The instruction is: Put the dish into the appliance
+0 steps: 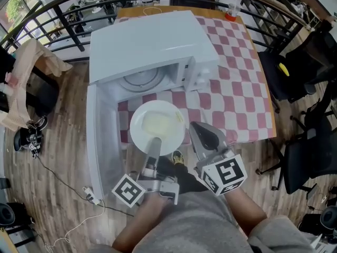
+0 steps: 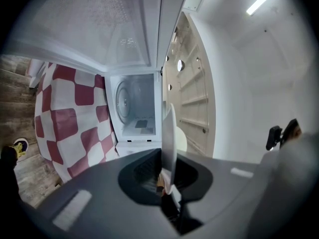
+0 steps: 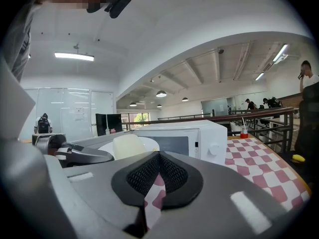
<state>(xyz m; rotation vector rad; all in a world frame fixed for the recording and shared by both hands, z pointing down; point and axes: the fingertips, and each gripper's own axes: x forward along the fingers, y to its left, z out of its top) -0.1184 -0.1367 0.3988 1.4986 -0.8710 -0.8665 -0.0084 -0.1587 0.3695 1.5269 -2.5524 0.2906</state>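
Note:
A white microwave [image 1: 152, 44] stands on a red-and-white checked tablecloth [image 1: 237, 83]. Its door [image 1: 102, 141] hangs wide open toward me on the left, and the glass turntable [image 1: 141, 79] shows inside. My left gripper [image 1: 155, 141] is shut on the near rim of a white plate [image 1: 157, 124] of pale food, which it holds level in front of the open cavity. From the left gripper view the plate [image 2: 168, 138] runs edge-on between the jaws, with the cavity [image 2: 133, 103] straight beyond. My right gripper [image 1: 196, 128] hovers just right of the plate, shut and empty.
Black office chairs [image 1: 297, 73] crowd the table's right side. A red cup [image 1: 230, 13] stands at the table's far edge. A metal railing [image 1: 68, 20] curves behind the table. A white cable [image 1: 79, 191] lies on the wooden floor at the left.

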